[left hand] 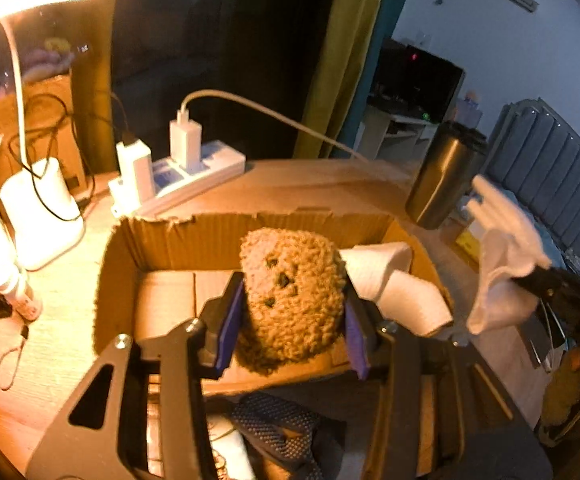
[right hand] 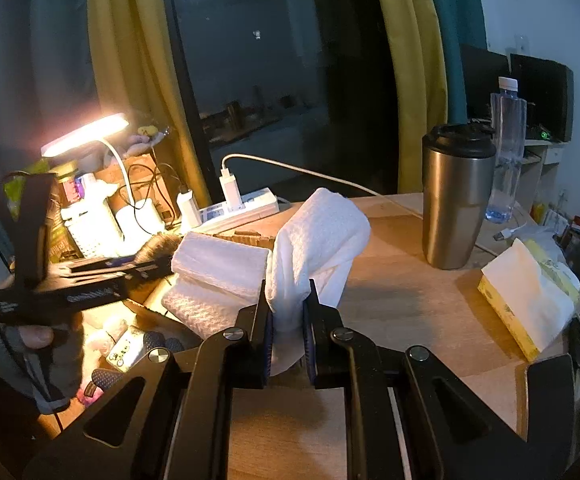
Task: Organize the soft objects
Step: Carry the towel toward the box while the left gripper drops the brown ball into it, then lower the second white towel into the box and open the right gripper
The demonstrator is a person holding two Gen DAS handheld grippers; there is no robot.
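My left gripper is shut on a brown fuzzy plush toy and holds it above an open cardboard box. A folded white towel lies over the box's right side; it also shows in the right wrist view. My right gripper is shut on a white cloth and holds it up above the wooden table, to the right of the box. In the left wrist view the right gripper and its cloth show at the right.
A steel tumbler and a water bottle stand at the back right. A tissue pack lies at the right. A power strip with chargers and a lit desk lamp stand at the back left.
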